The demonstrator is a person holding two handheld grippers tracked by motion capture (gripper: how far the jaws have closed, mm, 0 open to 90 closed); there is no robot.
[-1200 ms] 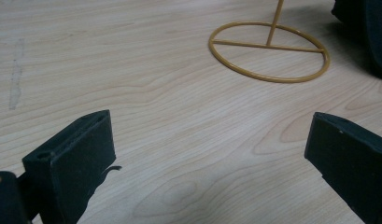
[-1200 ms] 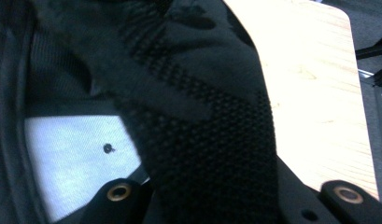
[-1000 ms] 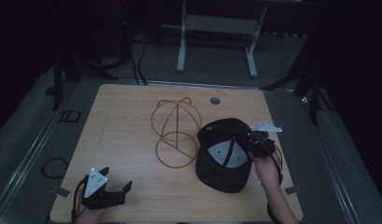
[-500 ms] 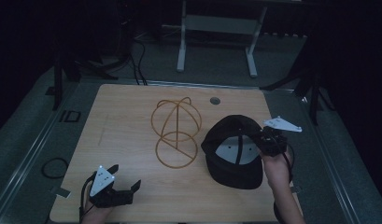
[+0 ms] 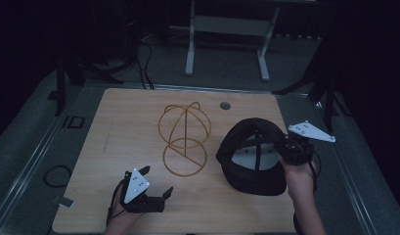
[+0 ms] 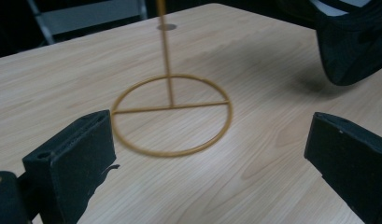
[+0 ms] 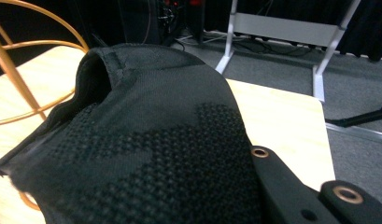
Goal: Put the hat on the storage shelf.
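Note:
A black cap (image 5: pixel 251 156) hangs tilted over the right side of the wooden table (image 5: pixel 124 117), its pale inner lining facing up. My right gripper (image 5: pixel 287 150) is shut on the cap's right edge; in the right gripper view the knit fabric (image 7: pixel 146 140) covers the jaws, and one black finger (image 7: pixel 278 183) shows beside it. A golden wire cap stand (image 5: pixel 184 139) stands mid-table, with a ring base (image 6: pixel 172 114) and a domed top. My left gripper (image 5: pixel 157 179) is open near the front edge, left of the stand, nothing between its jaws. The cap's brim (image 6: pixel 352 46) hangs at upper right.
A round cable hole (image 5: pixel 225 105) sits in the table behind the stand. A white metal frame (image 5: pixel 227 29) stands on the floor beyond the table. A cable loop (image 5: pixel 58 175) lies on the floor at the left.
My right gripper has risen and shifted right, carrying the cap with it. My left gripper has moved right along the front edge, closer to the stand's base.

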